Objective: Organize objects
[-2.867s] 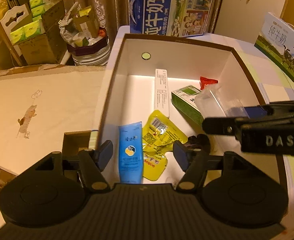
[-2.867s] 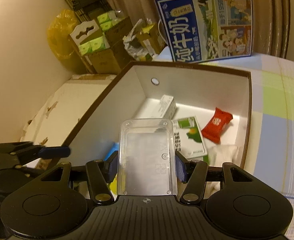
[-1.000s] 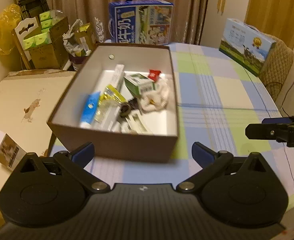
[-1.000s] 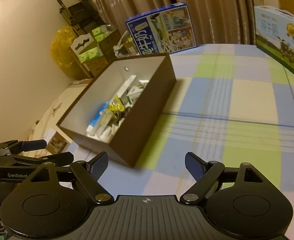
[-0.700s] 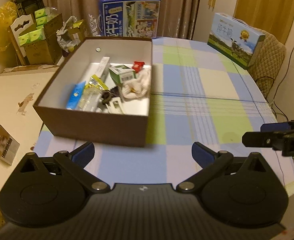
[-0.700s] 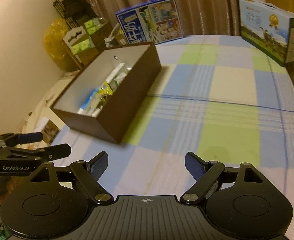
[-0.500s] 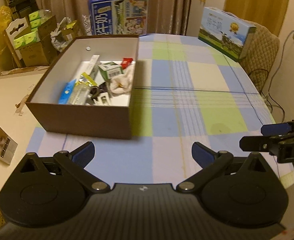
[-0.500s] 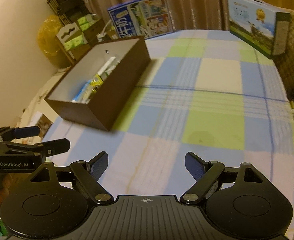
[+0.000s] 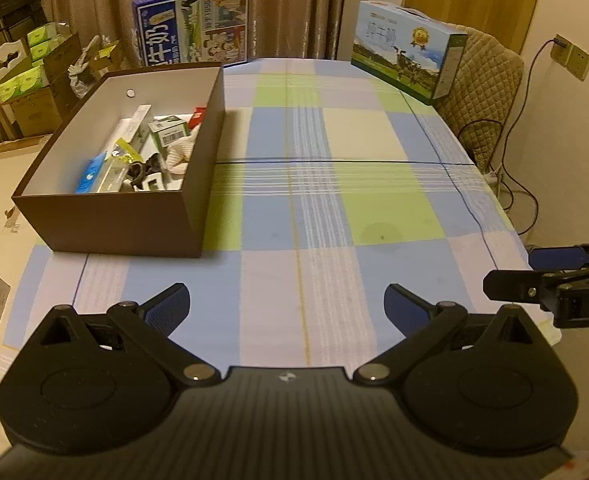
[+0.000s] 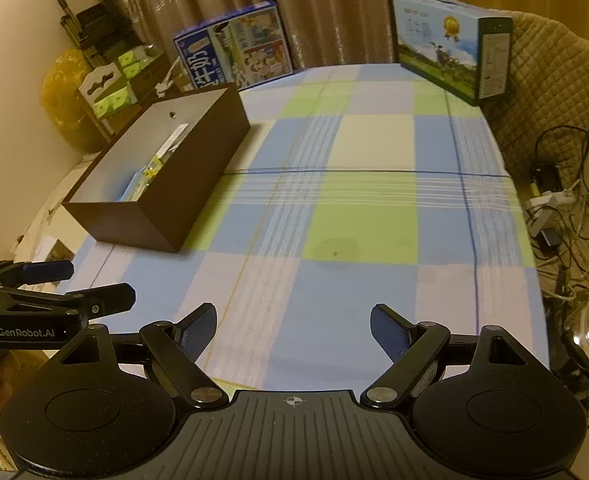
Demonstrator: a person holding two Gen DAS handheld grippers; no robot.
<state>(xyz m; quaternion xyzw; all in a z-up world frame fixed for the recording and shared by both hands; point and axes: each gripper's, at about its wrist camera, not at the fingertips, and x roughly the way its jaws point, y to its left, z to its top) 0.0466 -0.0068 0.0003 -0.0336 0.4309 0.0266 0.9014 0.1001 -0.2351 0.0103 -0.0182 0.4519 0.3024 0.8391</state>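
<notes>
A brown open box (image 9: 106, 220) stands on the left of the checked tablecloth (image 9: 326, 184); it also shows in the right wrist view (image 10: 142, 224). Inside lie a blue tube (image 9: 90, 170), a yellow sachet (image 9: 124, 154), a green carton (image 9: 170, 130), a red packet (image 9: 198, 116), a long white box (image 9: 136, 120) and a white cloth (image 9: 180, 154). My left gripper (image 9: 286, 308) is open and empty over the table's near edge, well back from the box. My right gripper (image 10: 292, 330) is open and empty, to the right of the left one.
A blue milk carton case (image 9: 192, 24) stands behind the brown box. A second gift case (image 9: 406, 50) stands at the table's far right by a quilted chair (image 9: 482, 92). Cables and a power strip (image 10: 550, 208) lie on the floor right. Cartons (image 9: 34, 80) are stacked far left.
Both grippers have pulled back and up from the box to the table's near edge. The right gripper let go of a clear plastic case into the box and now stands open.
</notes>
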